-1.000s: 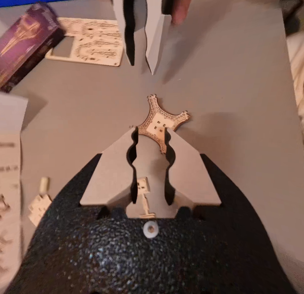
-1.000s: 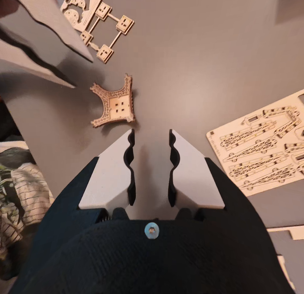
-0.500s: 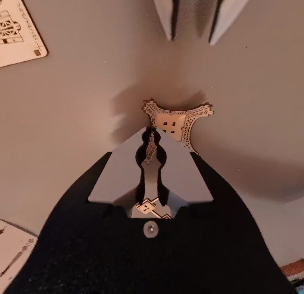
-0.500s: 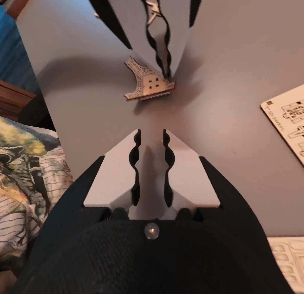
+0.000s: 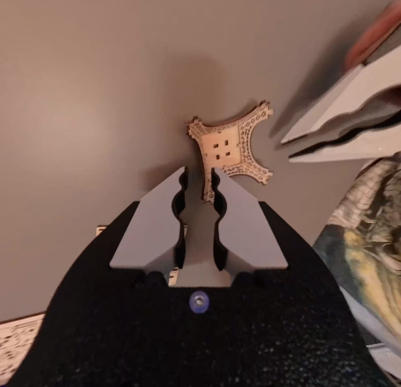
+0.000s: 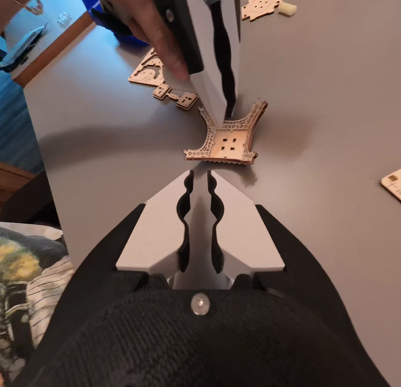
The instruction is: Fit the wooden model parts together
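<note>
lacy four-legged wooden tower base (image 5: 225,151)

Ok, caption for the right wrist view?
Open right gripper faces the lattice tower base while the left gripper meets its far edge.

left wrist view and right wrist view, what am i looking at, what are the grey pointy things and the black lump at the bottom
A person holds a two-finger tool in each hand. A camera on each looks forward along its grey fingers, and the black lump is the tool's body. The left wrist view shows the left tool, the right wrist view the right tool. On the grey table sits a wooden tower base with lattice legs. Part sheets lie beyond it. The left tool, gripped by a hand, has its fingers apart on either side of one leg. The right tool is open and empty.
</note>
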Demonstrator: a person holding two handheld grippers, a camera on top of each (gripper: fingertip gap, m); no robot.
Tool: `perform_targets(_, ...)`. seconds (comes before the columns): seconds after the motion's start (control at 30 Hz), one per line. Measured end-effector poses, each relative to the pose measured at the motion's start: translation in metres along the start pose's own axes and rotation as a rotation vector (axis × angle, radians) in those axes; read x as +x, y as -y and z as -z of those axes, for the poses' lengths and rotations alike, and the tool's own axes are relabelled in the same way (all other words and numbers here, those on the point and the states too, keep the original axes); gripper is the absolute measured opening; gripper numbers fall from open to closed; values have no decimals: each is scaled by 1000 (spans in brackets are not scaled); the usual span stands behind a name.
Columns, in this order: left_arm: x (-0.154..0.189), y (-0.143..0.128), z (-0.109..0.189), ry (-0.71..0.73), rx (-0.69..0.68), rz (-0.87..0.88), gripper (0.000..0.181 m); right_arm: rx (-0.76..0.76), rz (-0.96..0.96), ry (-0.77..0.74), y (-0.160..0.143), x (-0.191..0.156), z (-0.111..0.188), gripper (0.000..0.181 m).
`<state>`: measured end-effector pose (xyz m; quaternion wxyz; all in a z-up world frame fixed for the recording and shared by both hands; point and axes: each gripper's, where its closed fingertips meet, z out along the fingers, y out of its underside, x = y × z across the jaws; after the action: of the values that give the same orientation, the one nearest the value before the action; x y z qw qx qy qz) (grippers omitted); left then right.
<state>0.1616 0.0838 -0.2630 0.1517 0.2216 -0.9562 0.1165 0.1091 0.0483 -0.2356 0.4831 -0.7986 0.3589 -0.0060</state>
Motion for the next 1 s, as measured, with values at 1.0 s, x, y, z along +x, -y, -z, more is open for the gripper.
perform_targets(1.0, 5, 13, -4, -120, -178, -255, 1, -395, 1536, 52, -9, 21, -29, 3)
